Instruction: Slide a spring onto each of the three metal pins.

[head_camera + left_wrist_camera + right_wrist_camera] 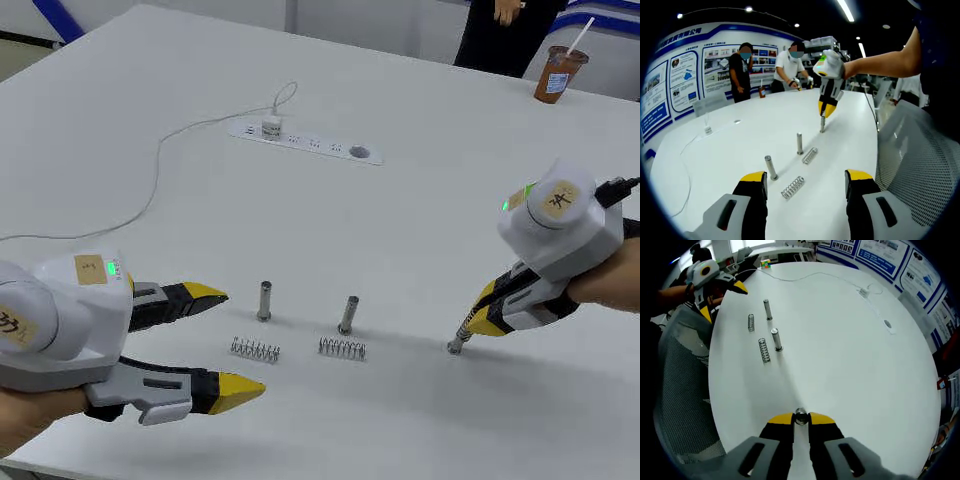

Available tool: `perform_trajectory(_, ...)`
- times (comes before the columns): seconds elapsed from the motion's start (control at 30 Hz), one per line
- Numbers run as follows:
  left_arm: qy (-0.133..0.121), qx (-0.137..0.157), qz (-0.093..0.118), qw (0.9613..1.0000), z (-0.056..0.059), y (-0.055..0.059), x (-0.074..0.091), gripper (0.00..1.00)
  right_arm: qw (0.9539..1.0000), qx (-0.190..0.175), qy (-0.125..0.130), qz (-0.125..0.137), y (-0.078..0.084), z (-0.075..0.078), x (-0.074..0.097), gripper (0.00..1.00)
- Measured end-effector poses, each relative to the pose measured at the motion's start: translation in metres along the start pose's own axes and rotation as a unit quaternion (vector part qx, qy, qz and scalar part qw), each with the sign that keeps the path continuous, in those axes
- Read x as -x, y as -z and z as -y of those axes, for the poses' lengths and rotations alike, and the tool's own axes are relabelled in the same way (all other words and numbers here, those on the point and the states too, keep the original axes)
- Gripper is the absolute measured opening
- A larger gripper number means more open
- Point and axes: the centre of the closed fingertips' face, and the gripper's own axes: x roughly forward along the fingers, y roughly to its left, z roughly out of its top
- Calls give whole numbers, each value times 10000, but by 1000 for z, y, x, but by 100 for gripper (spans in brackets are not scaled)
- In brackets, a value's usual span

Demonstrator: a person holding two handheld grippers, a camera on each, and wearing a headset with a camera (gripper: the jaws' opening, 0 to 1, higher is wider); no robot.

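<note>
Two bare metal pins stand upright on the white table, the left pin [264, 300] [770, 167] [767, 309] and the middle pin [348, 314] [799, 143] [776, 339]. A loose spring [255, 349] [793, 187] [751, 322] lies in front of the left pin. A second spring [342, 348] [809, 155] [763, 349] lies in front of the middle pin. My left gripper [228, 340] [805, 182] is open, just left of these. My right gripper [484, 318] [800, 419] [825, 111] is shut on a third spring [465, 328] that sits over the right pin [456, 346] [822, 125].
A white power strip [305, 142] with its cable [155, 170] lies further back. A drink cup [558, 72] stands at the far right edge beside a person [500, 30]. A mesh chair [920, 160] is at the table's near side.
</note>
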Motion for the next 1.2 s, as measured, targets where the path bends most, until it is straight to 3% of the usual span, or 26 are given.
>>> perform_trajectory(0.63, -24, -5, -25, 10000, 0, 0, 2, 64, 9999, -138, -9, -6, 7, -4, -18, 12)
perform_trajectory(0.93, -34, -5, -6, 10000, -1, 1, 3, 64, 9999, -158, 29, 51, 6, -2, -16, 16)
perform_trajectory(1.2, -21, -44, 17, 10000, -1, -2, 3, 64, 9998, -51, 144, 147, -2, -5, -3, 20)
